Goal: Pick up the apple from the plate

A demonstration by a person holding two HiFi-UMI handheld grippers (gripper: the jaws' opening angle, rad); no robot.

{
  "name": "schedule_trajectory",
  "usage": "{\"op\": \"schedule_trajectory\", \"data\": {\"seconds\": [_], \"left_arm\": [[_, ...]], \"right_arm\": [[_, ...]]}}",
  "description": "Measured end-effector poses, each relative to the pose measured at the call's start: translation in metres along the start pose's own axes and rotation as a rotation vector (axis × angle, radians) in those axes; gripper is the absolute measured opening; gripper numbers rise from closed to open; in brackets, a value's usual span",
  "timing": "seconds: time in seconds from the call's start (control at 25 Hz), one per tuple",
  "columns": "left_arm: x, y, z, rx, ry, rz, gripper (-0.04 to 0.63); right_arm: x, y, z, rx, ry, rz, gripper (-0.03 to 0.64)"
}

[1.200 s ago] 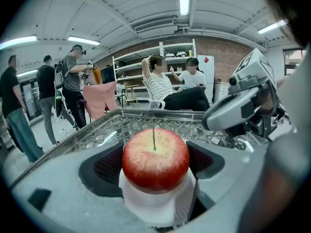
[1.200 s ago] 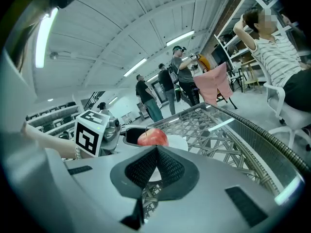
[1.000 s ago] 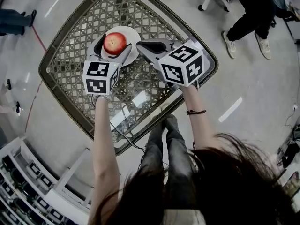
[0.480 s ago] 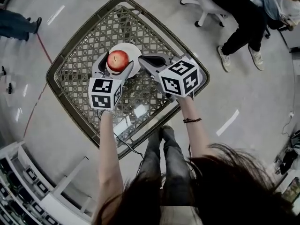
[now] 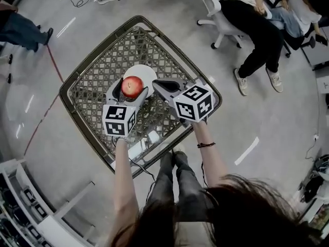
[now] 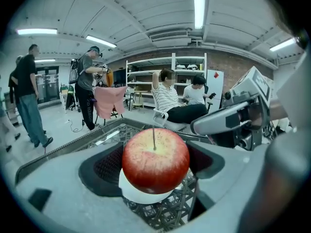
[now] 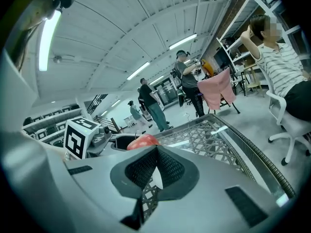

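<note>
A red apple point(image 5: 132, 85) rests over the near edge of a white plate point(image 5: 144, 74) on a woven lattice table point(image 5: 95, 78). My left gripper point(image 5: 131, 88) reaches over the plate with its jaws pressed against both sides of the apple. In the left gripper view the apple point(image 6: 155, 159) fills the gap between the dark pads point(image 6: 104, 169), with the plate point(image 6: 141, 196) showing just under it. My right gripper point(image 5: 157, 84) hovers beside the plate on the right, shut on nothing. In the right gripper view its tips point(image 7: 155, 152) meet, and the apple point(image 7: 142, 141) peeks up behind them.
The table has a raised dark rim point(image 5: 61, 92). People sit on office chairs point(image 5: 218, 12) at the upper right. Another person stands at the upper left point(image 5: 23, 27). Shelving point(image 5: 20, 210) fills the lower left. Grey floor surrounds the table.
The head view has pulled back, so the table looks smaller and lower. The left jaws stay round the apple, which now lies nearer the plate's near edge. The right gripper keeps its place.
</note>
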State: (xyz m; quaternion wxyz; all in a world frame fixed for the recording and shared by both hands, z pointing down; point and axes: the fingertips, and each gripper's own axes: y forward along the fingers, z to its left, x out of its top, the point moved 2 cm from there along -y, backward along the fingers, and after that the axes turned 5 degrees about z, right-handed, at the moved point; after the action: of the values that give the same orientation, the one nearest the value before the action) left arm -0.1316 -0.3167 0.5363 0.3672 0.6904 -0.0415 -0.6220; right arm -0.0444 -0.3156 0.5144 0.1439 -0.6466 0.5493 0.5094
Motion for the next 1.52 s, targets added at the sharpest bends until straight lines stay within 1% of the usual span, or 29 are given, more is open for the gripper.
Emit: {"op": "schedule_trajectory", "data": {"seconds": [0.28, 0.8, 1.0, 1.28, 1.52], "left_arm": [[0.012, -0.027, -0.012, 0.006, -0.025, -0.018, 0.408], [0.032, -0.076, -0.027, 0.043, -0.062, -0.066, 0.408], [0.042, -0.095, -0.038, 0.044, -0.069, -0.089, 0.408], [0.044, -0.120, -0.051, 0.042, -0.083, -0.126, 0.408], [0.046, -0.133, -0.062, 0.019, -0.081, -0.139, 0.408]], "right_arm": [[0.011, -0.016, 0.019, 0.019, -0.008, -0.014, 0.009], [0.030, -0.039, 0.054, 0.068, -0.029, -0.059, 0.009], [0.032, -0.054, 0.074, 0.110, -0.030, -0.088, 0.009], [0.034, -0.065, 0.092, 0.129, -0.041, -0.117, 0.009], [0.037, -0.074, 0.101, 0.148, -0.055, -0.127, 0.009]]}}
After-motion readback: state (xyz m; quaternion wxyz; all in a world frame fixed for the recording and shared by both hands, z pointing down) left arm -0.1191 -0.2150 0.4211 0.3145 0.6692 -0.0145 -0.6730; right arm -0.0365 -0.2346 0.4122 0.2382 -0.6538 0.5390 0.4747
